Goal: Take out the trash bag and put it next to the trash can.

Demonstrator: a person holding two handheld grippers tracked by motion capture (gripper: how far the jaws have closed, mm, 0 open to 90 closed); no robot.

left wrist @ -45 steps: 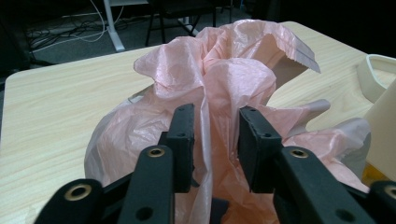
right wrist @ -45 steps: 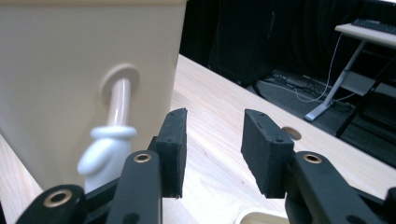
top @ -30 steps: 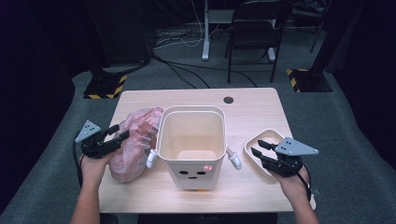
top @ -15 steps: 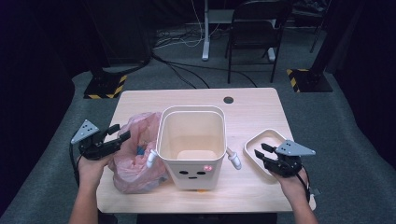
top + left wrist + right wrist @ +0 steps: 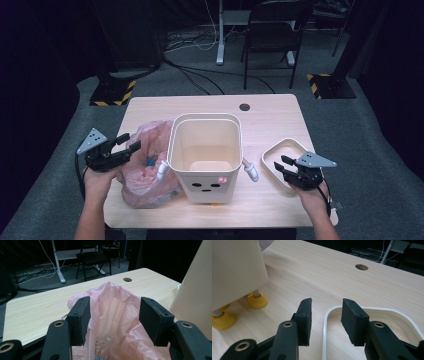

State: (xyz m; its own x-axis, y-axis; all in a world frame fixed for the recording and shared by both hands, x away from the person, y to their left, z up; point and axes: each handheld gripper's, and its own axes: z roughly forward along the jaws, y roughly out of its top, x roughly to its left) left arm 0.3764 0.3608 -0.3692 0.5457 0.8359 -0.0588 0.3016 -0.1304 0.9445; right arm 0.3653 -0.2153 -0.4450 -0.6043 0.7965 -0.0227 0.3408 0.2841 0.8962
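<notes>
A pink plastic bag point(image 5: 147, 170) lies slumped on the table against the left side of a white bin with a face point(image 5: 207, 182). My left gripper point(image 5: 129, 141) is at the bag's left edge. In the left gripper view its jaws stand open point(image 5: 115, 307) with the bag's point(image 5: 112, 300) loose film rising between them, and a binder clip point(image 5: 99, 346) shows inside the bag. At the right lies a shallow white tray point(image 5: 272, 152). My right gripper point(image 5: 281, 164) is open low over the tray's near left rim point(image 5: 325, 322), one jaw on each side of it.
The bin point(image 5: 234, 272) stands on yellow feet point(image 5: 257, 301) mid-table, with small white pegs sticking out of both sides. The wooden table point(image 5: 270, 115) has a round hole point(image 5: 244, 107) near its far edge. Chairs and cables are on the floor beyond.
The bag has dropped from a raised bunch and spread out on the table. My left gripper drew back to the left. My right gripper sank toward the tray's rim.
</notes>
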